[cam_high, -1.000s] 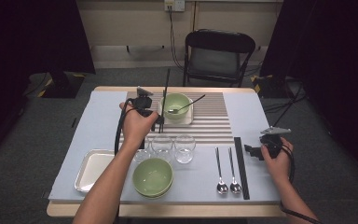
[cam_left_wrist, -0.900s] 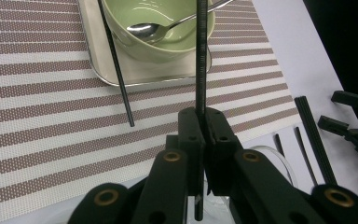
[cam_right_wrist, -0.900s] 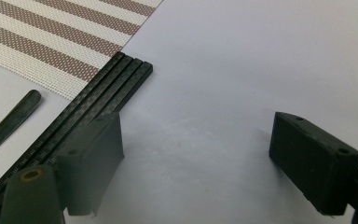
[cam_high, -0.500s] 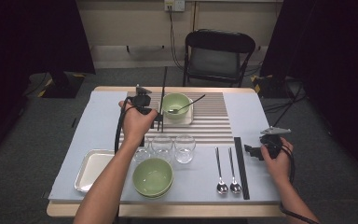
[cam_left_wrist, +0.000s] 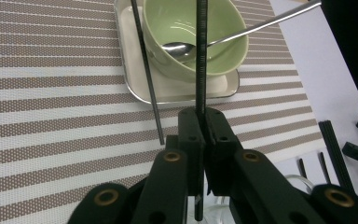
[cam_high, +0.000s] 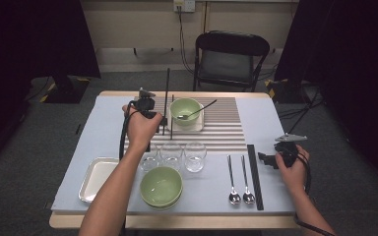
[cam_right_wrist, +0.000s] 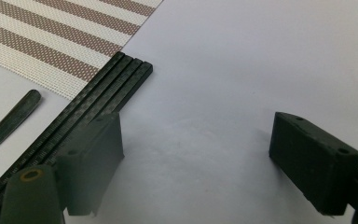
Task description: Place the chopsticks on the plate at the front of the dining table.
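My left gripper [cam_high: 161, 119] is shut on a long black chopstick [cam_high: 167, 86], which rises past the far edge of the table; in the left gripper view the chopstick [cam_left_wrist: 201, 60] runs straight up from the closed jaws [cam_left_wrist: 201, 128]. A second chopstick [cam_left_wrist: 147, 70] lies on the striped placemat [cam_left_wrist: 51, 93] with its far end on the white tray [cam_left_wrist: 135, 88]. That tray holds a green bowl [cam_high: 184, 110] with a spoon [cam_left_wrist: 261, 25] in it. My right gripper [cam_high: 268, 160] rests open on the table, with nothing between its jaws [cam_right_wrist: 196, 158], beside a bundle of black chopsticks [cam_right_wrist: 98, 100].
Three glasses [cam_high: 172, 153] stand in a row in front of the placemat. Stacked green bowls [cam_high: 161, 186] and an empty white tray [cam_high: 96, 177] sit near the front edge. Two spoons [cam_high: 241, 182] lie left of the chopstick bundle [cam_high: 254, 174]. A folding chair [cam_high: 231, 54] stands behind the table.
The left gripper has drifted slightly left with its chopstick, which now stands apart from the one lying by the tray. The right hand has not moved.
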`<state>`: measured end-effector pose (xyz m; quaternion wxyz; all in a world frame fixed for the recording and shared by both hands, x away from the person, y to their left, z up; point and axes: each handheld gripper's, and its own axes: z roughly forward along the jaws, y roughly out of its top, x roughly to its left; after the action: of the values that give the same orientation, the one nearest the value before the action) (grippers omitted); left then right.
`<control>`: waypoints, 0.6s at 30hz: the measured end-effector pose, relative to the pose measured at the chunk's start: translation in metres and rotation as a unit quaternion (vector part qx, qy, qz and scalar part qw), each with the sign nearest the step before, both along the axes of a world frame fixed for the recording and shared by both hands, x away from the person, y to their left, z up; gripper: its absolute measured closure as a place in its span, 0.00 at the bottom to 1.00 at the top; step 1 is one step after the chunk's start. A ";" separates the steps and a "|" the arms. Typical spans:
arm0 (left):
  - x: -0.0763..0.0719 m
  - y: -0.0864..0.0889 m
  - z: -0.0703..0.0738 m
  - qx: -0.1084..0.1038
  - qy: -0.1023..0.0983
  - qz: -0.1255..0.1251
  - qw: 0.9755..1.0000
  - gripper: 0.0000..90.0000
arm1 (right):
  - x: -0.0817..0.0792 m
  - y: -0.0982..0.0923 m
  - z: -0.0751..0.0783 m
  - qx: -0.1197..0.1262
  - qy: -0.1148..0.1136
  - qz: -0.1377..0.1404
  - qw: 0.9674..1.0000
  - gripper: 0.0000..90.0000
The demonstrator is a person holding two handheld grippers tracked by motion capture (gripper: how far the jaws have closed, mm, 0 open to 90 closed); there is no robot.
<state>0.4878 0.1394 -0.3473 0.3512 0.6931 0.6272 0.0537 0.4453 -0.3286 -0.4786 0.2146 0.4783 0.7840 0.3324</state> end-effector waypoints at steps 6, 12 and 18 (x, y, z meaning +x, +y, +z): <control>0.004 -0.001 -0.003 -0.006 0.003 0.005 1.000 0.97 | 0.000 0.000 0.000 0.000 -0.001 0.001 1.000 0.18; 0.008 -0.003 -0.007 -0.008 0.003 0.006 1.000 0.97 | 0.000 0.000 0.000 0.001 0.000 0.000 1.000 0.18; 0.012 -0.002 -0.010 -0.007 0.004 0.011 1.000 0.97 | 0.000 0.000 0.000 0.000 -0.001 0.000 1.000 0.18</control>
<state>0.5001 0.1371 -0.3578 0.3533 0.6839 0.6364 0.0502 0.4451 -0.3284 -0.4789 0.2157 0.4775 0.7839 0.3331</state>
